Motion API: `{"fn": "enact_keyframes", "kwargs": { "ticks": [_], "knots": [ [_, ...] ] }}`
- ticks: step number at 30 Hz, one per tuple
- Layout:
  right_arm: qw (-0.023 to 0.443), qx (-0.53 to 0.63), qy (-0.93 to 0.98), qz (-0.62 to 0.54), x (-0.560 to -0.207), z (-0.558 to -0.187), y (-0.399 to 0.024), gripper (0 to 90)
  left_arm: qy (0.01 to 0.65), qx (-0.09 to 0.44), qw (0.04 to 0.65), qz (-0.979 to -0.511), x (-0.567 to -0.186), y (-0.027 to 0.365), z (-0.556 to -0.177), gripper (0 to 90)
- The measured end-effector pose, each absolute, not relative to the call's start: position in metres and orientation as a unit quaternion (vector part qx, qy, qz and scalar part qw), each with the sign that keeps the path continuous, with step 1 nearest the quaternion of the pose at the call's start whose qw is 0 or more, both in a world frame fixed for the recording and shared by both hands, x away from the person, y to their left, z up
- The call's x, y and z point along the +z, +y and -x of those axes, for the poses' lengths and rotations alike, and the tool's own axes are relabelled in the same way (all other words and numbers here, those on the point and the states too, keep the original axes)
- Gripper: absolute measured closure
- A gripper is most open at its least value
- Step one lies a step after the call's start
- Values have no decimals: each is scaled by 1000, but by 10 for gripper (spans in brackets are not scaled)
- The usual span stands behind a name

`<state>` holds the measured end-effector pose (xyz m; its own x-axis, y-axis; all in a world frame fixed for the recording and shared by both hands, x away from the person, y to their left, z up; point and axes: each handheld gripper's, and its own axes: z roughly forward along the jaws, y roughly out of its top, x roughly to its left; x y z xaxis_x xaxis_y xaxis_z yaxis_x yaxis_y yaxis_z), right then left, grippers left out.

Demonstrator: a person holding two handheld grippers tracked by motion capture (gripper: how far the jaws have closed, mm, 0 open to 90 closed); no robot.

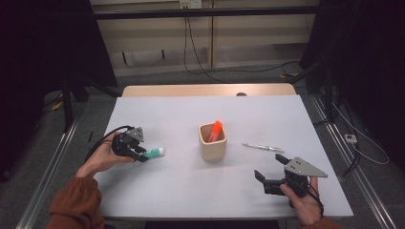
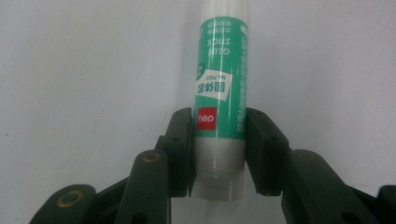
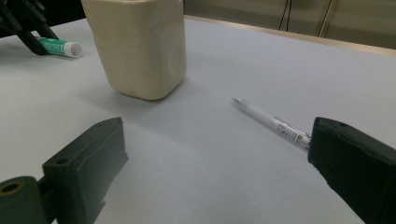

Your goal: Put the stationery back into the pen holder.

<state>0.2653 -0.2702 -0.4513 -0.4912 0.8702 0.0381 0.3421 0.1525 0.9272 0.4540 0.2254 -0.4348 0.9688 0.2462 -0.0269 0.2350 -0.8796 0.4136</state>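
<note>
A dim room with dark curtains at both sides and pale wall panels at the back surrounds a grey counter (image 1: 157,191) whose wooden far edge shows.

At the left, a hand in a rust-coloured sleeve holds the left tool (image 1: 142,155) low over the counter. In the left gripper view its black jaws are pressed against both sides of a glue stick (image 2: 220,107), gripping it near the white end, with the green label running on away from the tool. From above, the stick lies flat on the counter, its white tip pointing right, toward the middle.

At the centre stands a cream cup (image 1: 212,142), upright, with an orange marker (image 1: 216,130) leaning inside it and sticking out above the rim. The cup is well apart from the glue stick.

To the right of the cup a white pen (image 1: 261,147) lies flat on the counter, roughly crosswise.

Nearer the front edge at the right, a hand holds the right tool (image 1: 270,167), its jaws spread wide with nothing between them. In the right gripper view the pen's near end passes behind one jaw.
</note>
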Motion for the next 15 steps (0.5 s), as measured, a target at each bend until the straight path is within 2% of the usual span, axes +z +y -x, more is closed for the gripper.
{"fn": "enact_keyframes", "kwargs": {
  "ticks": [15],
  "knots": [
    [268,491,710,-428,-451,-265,-270,40,181,1,230,-956,-434,225,-446,656]
  ]
}}
